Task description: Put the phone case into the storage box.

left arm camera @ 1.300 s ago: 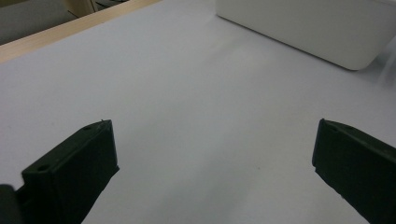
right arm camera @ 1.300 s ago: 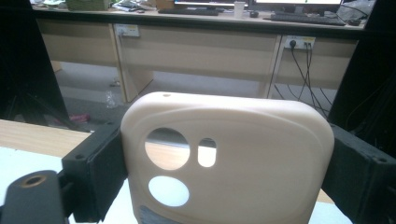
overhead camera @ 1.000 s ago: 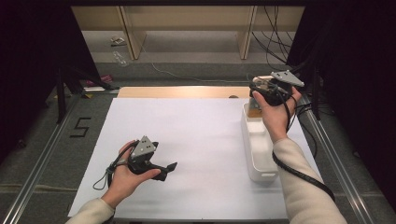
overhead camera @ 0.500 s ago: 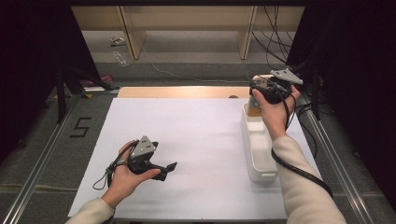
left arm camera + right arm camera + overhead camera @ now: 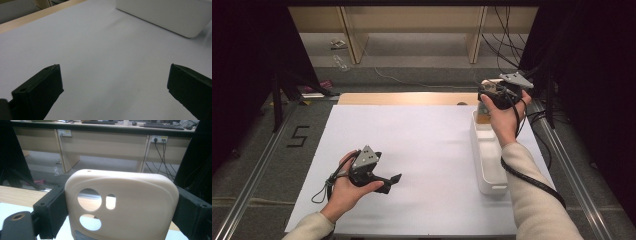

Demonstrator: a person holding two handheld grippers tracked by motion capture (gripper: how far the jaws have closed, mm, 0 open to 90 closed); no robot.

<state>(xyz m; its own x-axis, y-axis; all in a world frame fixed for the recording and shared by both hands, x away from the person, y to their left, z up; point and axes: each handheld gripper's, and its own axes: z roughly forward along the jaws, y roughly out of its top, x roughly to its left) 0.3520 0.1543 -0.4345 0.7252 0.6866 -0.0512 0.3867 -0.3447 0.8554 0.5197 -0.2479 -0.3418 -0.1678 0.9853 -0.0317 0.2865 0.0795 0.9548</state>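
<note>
Gripping a smooth beige phone case (image 5: 122,207), right tongs (image 5: 120,210); left tongs (image 5: 112,87) released.

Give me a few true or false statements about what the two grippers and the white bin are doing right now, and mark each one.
1. The right gripper is clamped on a beige phone case. True.
2. The left gripper holds a second phone case. False: its jaws stand wide apart with nothing between them.
3. The white bin sits on the person's right side of the white sheet. True.
4. The phone case lies flat inside the bin. False: it is held up in the air, beyond the bin's far end.
5. The phone case has cut-out holes. True.
</note>
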